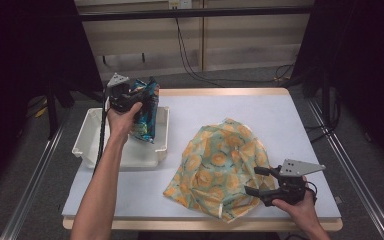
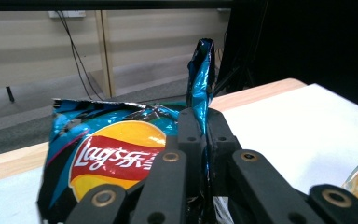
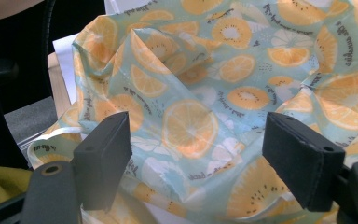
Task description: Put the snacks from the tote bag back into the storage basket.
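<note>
From my station, the chip bag bottom is cut off by the left gripper view's lower edge; its jaws cover the bag's right seam.

The blue crinkled foil crisp bag is gleaming glossy; the orange-printed thin fabric bag is lying soft, creased; the white plastic tray is looking smooth, matt.

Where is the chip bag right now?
In the high view the chip bag is at the table's far left, pinched upright by the left tool over the white tray, well apart from the orange-print cloth bag.
</note>
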The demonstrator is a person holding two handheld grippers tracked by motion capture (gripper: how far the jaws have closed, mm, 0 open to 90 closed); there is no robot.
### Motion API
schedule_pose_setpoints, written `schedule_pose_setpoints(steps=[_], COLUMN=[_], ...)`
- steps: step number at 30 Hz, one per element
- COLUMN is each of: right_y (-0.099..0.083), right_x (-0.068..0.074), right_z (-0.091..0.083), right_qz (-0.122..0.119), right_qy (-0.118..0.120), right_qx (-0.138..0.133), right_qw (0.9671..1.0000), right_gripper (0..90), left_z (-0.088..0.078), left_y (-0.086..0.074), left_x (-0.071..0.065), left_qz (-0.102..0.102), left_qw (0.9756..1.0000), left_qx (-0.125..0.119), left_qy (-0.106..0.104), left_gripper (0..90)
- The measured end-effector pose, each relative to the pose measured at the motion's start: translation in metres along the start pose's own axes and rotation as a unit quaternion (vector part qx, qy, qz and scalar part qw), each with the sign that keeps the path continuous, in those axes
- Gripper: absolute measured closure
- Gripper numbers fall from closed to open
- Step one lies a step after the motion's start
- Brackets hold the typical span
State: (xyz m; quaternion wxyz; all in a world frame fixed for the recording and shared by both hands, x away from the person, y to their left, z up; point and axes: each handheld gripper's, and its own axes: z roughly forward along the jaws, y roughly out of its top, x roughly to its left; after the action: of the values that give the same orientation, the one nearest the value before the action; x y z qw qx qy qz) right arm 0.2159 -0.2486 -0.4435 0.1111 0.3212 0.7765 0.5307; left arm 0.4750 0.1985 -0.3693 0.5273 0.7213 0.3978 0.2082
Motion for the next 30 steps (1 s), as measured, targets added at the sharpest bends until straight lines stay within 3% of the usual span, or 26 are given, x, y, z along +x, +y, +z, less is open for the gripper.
schedule_pose_setpoints(steps=[5, 17, 26, 30], right_y=[0.0, 0.0, -0.001, -0.001], right_x=[0.0, -0.001, -0.002, -0.002], right_z=[-0.001, -0.002, -0.002, -0.003], right_qz=[0.001, 0.001, 0.0, 0.0], right_qy=[-0.001, -0.001, -0.001, -0.001], right_qx=[-0.001, -0.001, -0.001, -0.001], right_qw=[1.0, 1.0, 1.0, 1.0], right_gripper=[23.1, 23.1, 22.9, 22.9], left_z=[0.009, 0.026, 0.037, 0.036], left_y=[-0.003, -0.01, -0.017, -0.019], left_x=[-0.006, -0.019, -0.022, -0.019], left_qz=[0.005, 0.008, 0.009, -0.001], left_qw=[1.0, 0.9996, 0.9988, 0.9989], left_qx=[0.008, 0.025, 0.048, 0.046], left_qy=[-0.001, -0.005, 0.002, -0.004], left_gripper=[86.4, 72.9, 58.8, 52.4])
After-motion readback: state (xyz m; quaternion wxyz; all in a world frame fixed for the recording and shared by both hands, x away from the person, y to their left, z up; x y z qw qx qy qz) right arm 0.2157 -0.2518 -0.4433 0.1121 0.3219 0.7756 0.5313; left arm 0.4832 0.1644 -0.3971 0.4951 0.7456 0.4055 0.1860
